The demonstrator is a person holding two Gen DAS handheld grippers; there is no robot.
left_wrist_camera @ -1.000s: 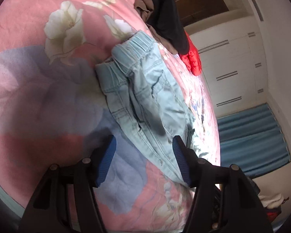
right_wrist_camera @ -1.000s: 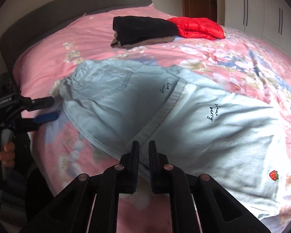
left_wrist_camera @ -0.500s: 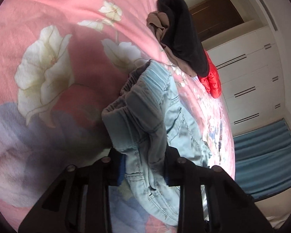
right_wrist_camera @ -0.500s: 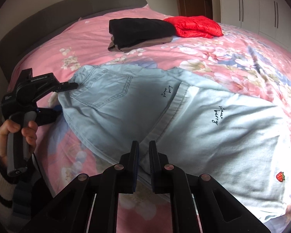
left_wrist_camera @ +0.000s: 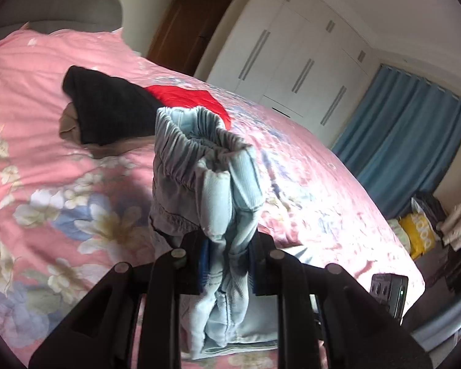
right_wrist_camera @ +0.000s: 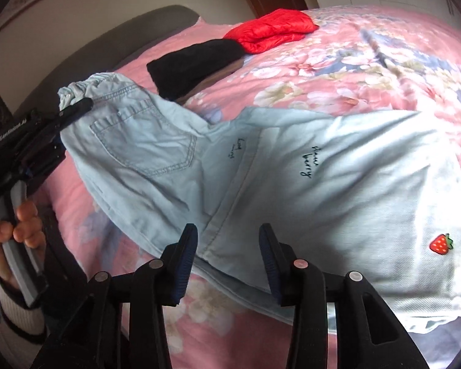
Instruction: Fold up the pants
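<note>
On the bed (right_wrist_camera: 338, 70), we pinch the pants (right_wrist_camera: 292, 184) waistband in the left gripper (left_wrist_camera: 227, 264) at nine o'clock; right gripper (right_wrist_camera: 227, 264) jaws gape wide, empty, near the hem; next, carry waistband over

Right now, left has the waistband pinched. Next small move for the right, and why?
Probably close the right hand-held gripper on the pants edge between its open fingers. The left hand-held gripper already holds the bunched waistband lifted, so a second grip likely lets the fold start.
</note>
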